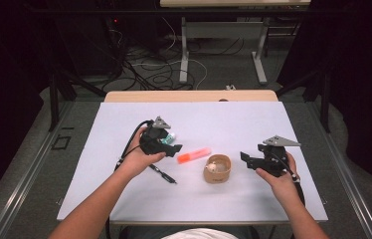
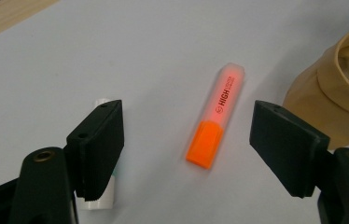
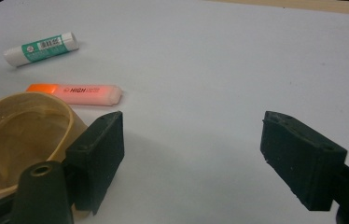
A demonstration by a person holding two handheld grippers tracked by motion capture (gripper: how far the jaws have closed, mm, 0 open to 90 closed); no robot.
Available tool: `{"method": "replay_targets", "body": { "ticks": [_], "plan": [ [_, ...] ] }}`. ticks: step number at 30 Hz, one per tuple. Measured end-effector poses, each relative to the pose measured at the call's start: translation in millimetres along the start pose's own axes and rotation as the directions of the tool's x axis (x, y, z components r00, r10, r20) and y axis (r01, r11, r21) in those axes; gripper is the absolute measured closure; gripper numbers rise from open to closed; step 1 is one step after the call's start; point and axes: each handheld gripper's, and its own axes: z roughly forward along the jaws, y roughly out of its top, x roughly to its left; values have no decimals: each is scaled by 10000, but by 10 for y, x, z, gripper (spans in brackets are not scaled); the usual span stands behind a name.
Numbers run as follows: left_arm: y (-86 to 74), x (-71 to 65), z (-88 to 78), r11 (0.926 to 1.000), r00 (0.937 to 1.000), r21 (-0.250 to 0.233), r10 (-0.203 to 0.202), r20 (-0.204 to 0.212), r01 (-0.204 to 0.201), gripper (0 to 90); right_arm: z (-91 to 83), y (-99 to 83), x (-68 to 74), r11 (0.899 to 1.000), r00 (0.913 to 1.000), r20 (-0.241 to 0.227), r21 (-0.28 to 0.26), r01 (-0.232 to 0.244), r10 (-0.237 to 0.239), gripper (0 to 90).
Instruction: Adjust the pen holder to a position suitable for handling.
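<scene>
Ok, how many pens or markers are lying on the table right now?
2. An orange highlighter lies mid-table, left of the tan pouch. A black pen lies by the left hand. The glue stick isn't counted; the hand may hide others.

In the left gripper view, a black jaw covers most of the white glue stick with its green label (image 2: 101, 198), and the tan, soft-walled round pouch (image 2: 331, 93) is cut off by the right edge. In the right gripper view that pouch runs off the left edge behind a jaw, and in the high view the person's left hand (image 1: 137, 162) hides part of the black pen (image 1: 164, 175).

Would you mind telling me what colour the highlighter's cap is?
The highlighter's cap is solid orange, darker than its pale translucent body; the left gripper view shows it best.
</scene>
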Motion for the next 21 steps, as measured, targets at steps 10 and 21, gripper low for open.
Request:
{"method": "replay_targets", "body": {
  "ticks": [10, 21],
  "plan": [
    [122, -93, 190, 9921, 9949, 793, 993, -185, -975, 244, 22, -16, -14, 9998, 10000, -1, 150, -89, 89, 219],
    [163, -137, 353, 9519, 9654, 1620, 2597, 232, -2600, 344, 11, -18, -16, 9999, 9999, -56, 107, 100, -99, 223]
  ]
}}
